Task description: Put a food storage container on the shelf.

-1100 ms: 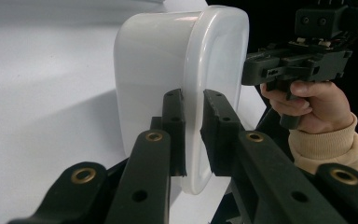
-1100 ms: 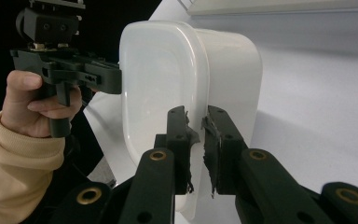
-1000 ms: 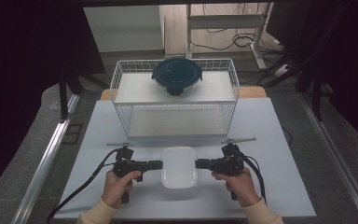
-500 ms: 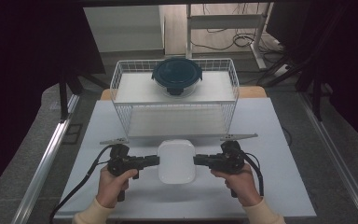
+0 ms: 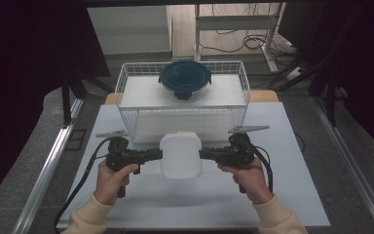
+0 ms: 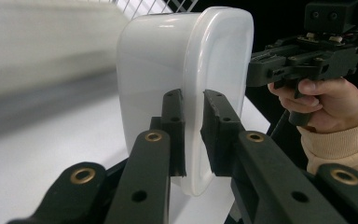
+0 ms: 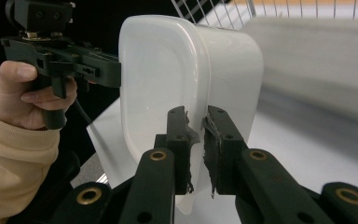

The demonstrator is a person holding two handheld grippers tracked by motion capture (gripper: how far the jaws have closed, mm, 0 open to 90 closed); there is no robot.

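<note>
Dark room, white table under the lights, wire basket sitting at the far edge with a blue-lidded bowl inside. Both claws are working together here: the left claw is pinching the white tub by its rim on one side, the right claw is pinching the opposite rim, jaws nearly closed on thin plastic. The tub is hanging between them, just short of the basket wall. The risk: those grips are shallow, so if one hand is pulling or twisting out of step, the rim could be slipping free and the tub dropping.
</note>
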